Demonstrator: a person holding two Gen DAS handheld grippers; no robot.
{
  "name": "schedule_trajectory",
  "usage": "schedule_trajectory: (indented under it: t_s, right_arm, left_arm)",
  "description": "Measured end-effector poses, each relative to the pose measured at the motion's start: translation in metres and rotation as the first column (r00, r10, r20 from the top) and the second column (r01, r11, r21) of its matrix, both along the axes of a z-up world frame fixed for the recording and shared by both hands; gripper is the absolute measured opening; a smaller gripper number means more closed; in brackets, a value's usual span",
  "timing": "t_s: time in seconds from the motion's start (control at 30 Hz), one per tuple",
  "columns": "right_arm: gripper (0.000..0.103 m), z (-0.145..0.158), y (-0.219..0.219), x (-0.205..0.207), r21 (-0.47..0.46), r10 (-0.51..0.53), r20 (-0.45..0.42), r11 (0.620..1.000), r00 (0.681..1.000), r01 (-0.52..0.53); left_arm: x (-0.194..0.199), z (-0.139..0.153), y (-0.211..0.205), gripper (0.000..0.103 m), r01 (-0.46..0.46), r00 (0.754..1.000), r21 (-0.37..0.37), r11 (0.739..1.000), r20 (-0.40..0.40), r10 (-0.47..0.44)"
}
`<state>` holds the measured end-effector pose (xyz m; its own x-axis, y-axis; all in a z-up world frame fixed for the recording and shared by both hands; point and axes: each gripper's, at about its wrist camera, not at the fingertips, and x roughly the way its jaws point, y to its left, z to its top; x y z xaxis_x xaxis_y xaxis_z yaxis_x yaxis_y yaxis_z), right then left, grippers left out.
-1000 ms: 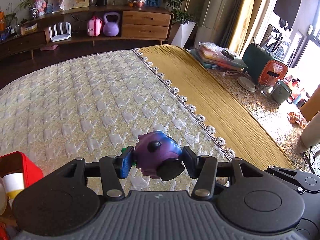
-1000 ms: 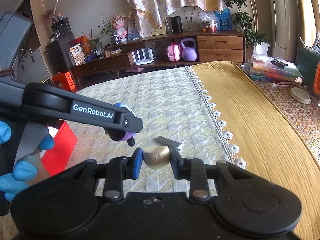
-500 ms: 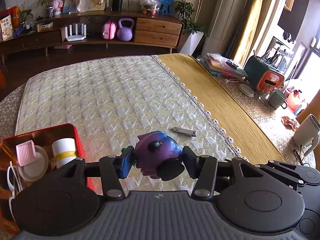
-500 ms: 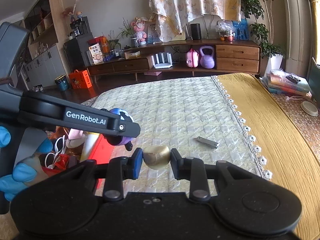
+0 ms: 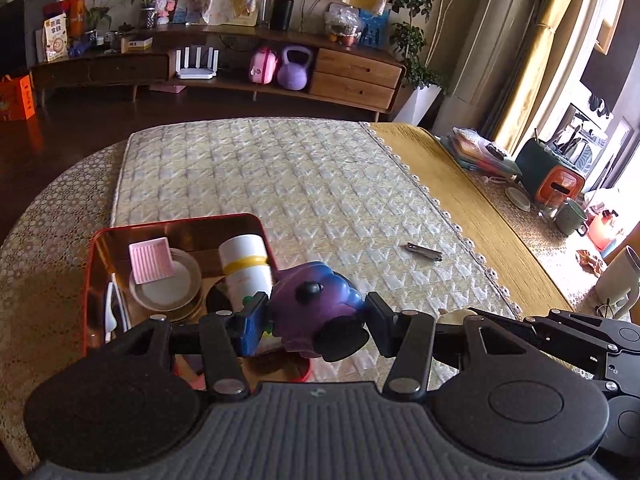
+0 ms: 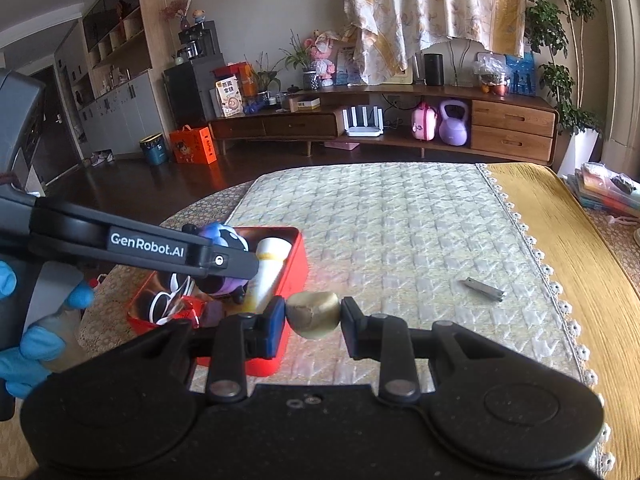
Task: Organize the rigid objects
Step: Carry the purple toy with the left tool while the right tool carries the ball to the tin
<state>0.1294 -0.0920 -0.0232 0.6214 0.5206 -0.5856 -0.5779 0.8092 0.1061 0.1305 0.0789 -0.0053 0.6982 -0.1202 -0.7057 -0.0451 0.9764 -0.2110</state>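
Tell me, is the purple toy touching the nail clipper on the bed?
Apart. The left wrist view shows the purple toy pinched in the left gripper while the nail clipper lies alone, with bare quilt between them.

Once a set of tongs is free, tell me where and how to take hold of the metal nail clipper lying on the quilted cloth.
Grip the flat silver metal nail clipper across its narrow width near mid-length, coming straight down from above. It lies flat on the pale quilted cloth, long and thin, so only its side edges likely offer purchase.
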Motion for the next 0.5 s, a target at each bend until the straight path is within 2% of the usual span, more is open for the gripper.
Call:
schedule_trajectory:
  t_s: [0.23, 0.5]
  right_arm:
    - [0.029, -0.010, 0.038, -0.002, -0.025, 0.042, -0.014, 0.999, 0.999, -0.042]
    - [0.029, -0.028, 0.084, 0.004, -0.080, 0.102, -0.044, 0.991, 0.994, -0.105]
  left_arm:
    - [-0.017, -0.008, 0.042, 0.052, -0.063, 0.998, 0.001, 0.998, -0.013, 0.063]
    - [-0.019, -0.025, 0.081, 0.052, -0.122, 0.992, 0.015, 0.992, -0.033, 0.122]
